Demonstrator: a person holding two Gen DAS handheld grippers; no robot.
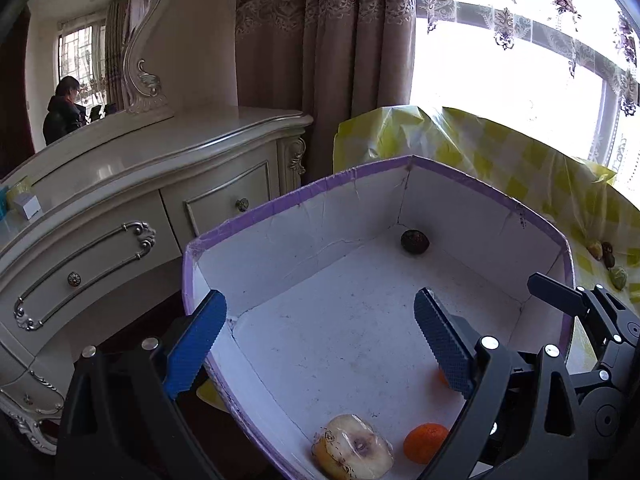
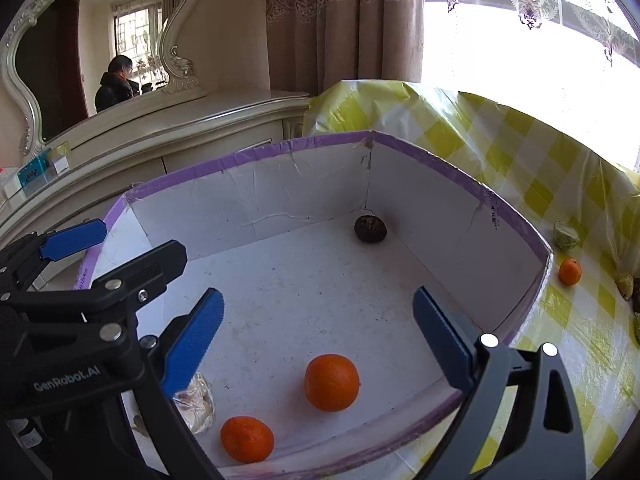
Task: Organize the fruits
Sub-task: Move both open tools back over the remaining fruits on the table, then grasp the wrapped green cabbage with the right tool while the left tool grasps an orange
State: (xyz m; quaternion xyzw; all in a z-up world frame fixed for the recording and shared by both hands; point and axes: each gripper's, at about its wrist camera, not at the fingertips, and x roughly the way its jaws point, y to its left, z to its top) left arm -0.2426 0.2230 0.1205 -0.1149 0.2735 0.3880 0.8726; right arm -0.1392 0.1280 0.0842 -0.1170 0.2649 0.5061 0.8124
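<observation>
A white cardboard box with a purple rim (image 2: pixel 440 160) stands on the checked table; it also shows in the left wrist view (image 1: pixel 304 196). Inside lie two oranges (image 2: pixel 331 382) (image 2: pixel 247 439), a dark round fruit (image 2: pixel 370 229) in the far corner, and a plastic-wrapped pale fruit (image 1: pixel 352 449). My left gripper (image 1: pixel 320 340) is open and empty over the box's left part. My right gripper (image 2: pixel 320 340) is open and empty above the larger orange. A third orange (image 2: pixel 569 271) lies on the table right of the box.
A yellow checked tablecloth (image 2: pixel 520 152) covers the table. Several small greenish and dark fruits (image 1: pixel 608 260) lie right of the box. A cream dresser with a mirror (image 1: pixel 120 184) stands to the left. Curtains (image 1: pixel 320 60) and a bright window are behind.
</observation>
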